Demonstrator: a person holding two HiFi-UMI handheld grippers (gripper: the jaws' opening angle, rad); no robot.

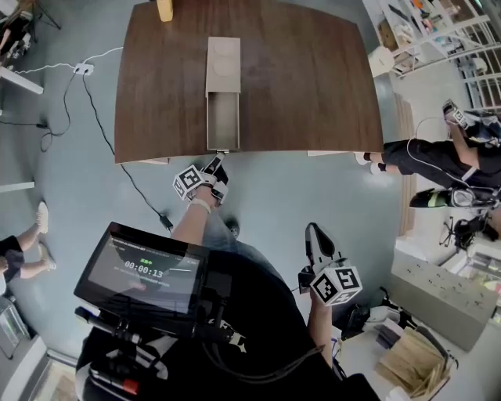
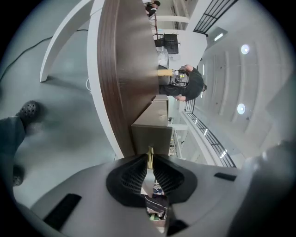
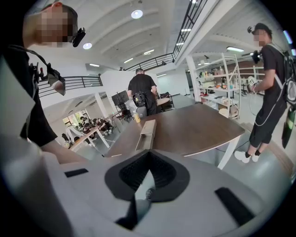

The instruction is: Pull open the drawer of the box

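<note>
Drawer (image 1: pixel 223 121) pulled far out of box (image 1: pixel 223 64), upper centre of tabletop (image 1: pixel 313 94), front at near edge. Left tool (image 1: pixel 220 157) clamped on drawer's pull tab (image 2: pixel 149 156). Right tool (image 1: pixel 313 233) jaws together, empty, lower right. Task looks nearly done; only release left.

- A dark wooden bench (image 1: pixel 313 94) stands on a grey-blue floor (image 1: pixel 70 180).
- A yellow thing (image 1: pixel 164 9) sits at the bench's far edge.
- A black cable (image 1: pixel 98 116) runs across the floor from a white power strip (image 1: pixel 83 69).
- A screen (image 1: pixel 145 270) close to the camera reads 00:00:13.
- A person in black (image 1: pixel 438 157) is off the bench's right corner.
- Shelves (image 1: pixel 438 27) stand at the far right.
</note>
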